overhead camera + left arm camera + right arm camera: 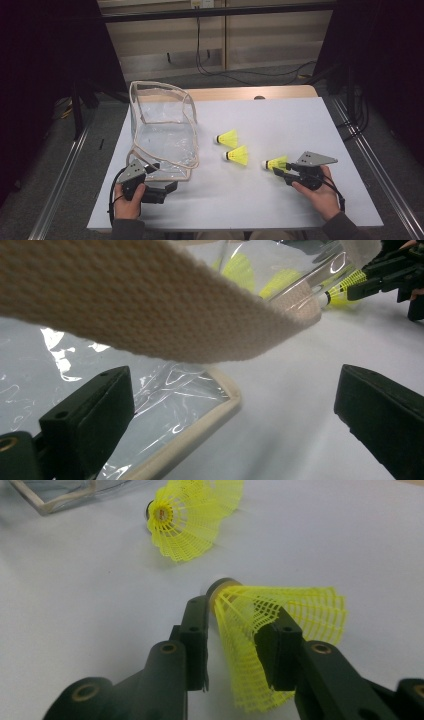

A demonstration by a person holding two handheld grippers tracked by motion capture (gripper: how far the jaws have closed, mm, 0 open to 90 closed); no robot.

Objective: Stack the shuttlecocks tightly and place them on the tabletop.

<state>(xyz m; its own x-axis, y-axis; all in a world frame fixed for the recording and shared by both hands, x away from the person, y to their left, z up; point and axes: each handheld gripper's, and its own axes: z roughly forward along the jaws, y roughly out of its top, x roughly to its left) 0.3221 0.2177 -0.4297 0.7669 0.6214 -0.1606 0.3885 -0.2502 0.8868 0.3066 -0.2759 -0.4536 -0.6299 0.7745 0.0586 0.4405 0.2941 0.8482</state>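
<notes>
Right gripper (235, 645) fingers pinch an unlabelled yellow shuttlecock (280, 630); left gripper (235, 425) fingers spread beside the clear bag (162, 135).

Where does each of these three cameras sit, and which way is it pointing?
High view: above the table's near side, looking forward and down; forearms, hands and both tongs show.
Left gripper view: on the left tongs, facing the clear plastic bag with beige webbing trim; two black jaws apart.
Right gripper view: on the right tongs, jaws around a yellow mesh shuttlecock.
Shared: all three show that shuttlecock.
</notes>
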